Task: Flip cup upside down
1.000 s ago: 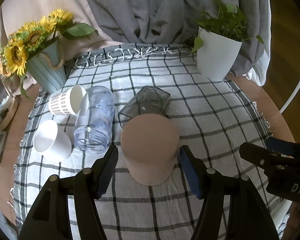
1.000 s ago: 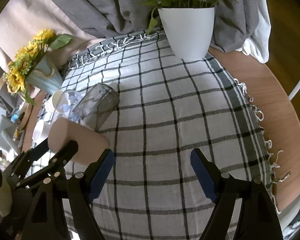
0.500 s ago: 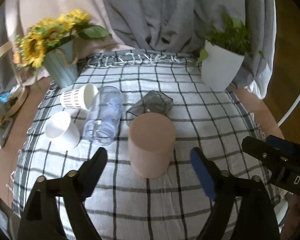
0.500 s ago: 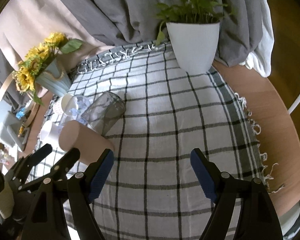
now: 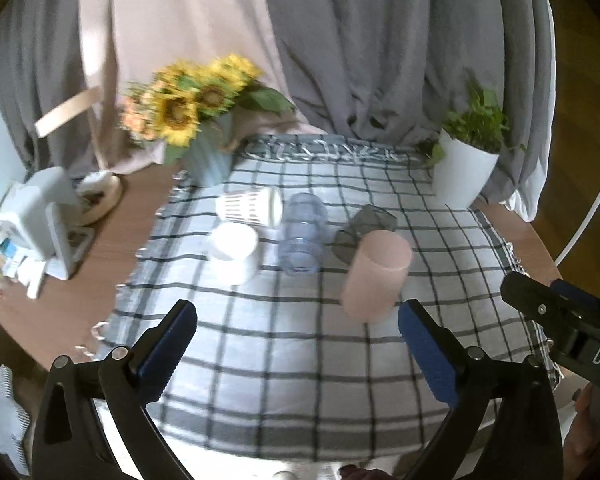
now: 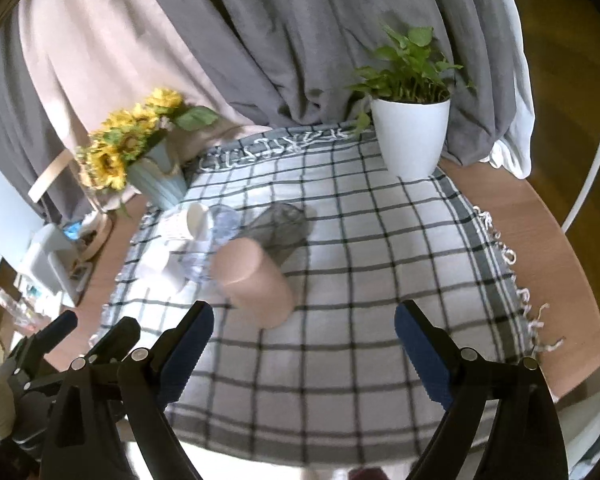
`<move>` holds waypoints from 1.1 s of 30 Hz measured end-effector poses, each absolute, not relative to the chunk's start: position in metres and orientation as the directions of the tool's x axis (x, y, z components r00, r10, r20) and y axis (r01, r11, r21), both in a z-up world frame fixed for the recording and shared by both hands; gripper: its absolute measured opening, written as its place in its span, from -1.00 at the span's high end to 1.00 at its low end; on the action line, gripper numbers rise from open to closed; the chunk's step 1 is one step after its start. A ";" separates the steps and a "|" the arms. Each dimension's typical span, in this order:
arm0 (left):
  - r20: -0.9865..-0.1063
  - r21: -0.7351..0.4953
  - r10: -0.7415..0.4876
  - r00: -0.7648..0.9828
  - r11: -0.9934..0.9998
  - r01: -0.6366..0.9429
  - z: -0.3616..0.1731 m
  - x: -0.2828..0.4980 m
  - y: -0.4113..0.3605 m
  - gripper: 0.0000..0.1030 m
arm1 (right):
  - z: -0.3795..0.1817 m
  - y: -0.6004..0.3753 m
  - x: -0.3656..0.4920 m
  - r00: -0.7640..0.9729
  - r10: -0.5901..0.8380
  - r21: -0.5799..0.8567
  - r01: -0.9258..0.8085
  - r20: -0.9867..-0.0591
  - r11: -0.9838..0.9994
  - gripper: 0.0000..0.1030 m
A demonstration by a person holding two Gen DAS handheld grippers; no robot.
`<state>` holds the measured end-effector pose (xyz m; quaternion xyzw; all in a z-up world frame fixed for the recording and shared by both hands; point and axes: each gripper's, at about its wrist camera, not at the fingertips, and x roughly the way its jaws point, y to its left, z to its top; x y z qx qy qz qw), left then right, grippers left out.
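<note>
A pink cup [image 5: 374, 276] stands upside down on the checked cloth [image 5: 284, 360], its closed base up; it also shows in the right wrist view [image 6: 254, 280]. My left gripper [image 5: 296, 352] is open and empty, pulled back toward the table's near edge, well short of the cup. My right gripper [image 6: 300, 344] is open and empty, also back from the cup, which stands ahead and to its left. The right gripper's body [image 5: 564, 320] shows at the right edge of the left wrist view.
A dark grey cup [image 5: 362, 226], a clear cup [image 5: 302, 240] and a perforated white cup [image 5: 250, 210] lie on their sides behind the pink one; a white cup [image 5: 234, 252] stands beside them. A sunflower vase [image 5: 210, 152] and a potted plant [image 5: 466, 168] stand at the back.
My left gripper opened wider and drew back and up from the pink cup, which stays standing upside down. My right gripper also pulled back; both views now take in more of the table.
</note>
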<state>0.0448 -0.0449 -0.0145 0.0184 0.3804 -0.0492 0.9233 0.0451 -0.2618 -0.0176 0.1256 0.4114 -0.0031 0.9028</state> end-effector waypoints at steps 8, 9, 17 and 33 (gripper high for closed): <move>-0.668 0.011 -0.089 0.738 0.992 0.129 0.004 0.008 -0.004 -0.99 | 0.006 -0.220 -0.005 0.721 0.057 0.226 0.140 -0.690 0.964 -0.79; -0.667 0.013 -0.089 0.740 0.991 0.131 0.005 0.004 0.000 -0.99 | 0.009 -0.216 -0.011 0.726 0.044 0.220 0.149 -0.686 0.964 -0.79; -0.658 0.032 -0.086 0.748 0.989 0.142 0.009 -0.022 0.015 -0.99 | 0.024 -0.194 -0.048 0.748 -0.031 0.172 0.193 -0.663 0.966 -0.79; -0.619 0.047 -0.080 0.781 0.989 0.139 0.026 -0.046 -0.006 -0.99 | 0.029 -0.202 -0.070 0.747 -0.042 0.149 0.188 -0.664 0.971 -0.79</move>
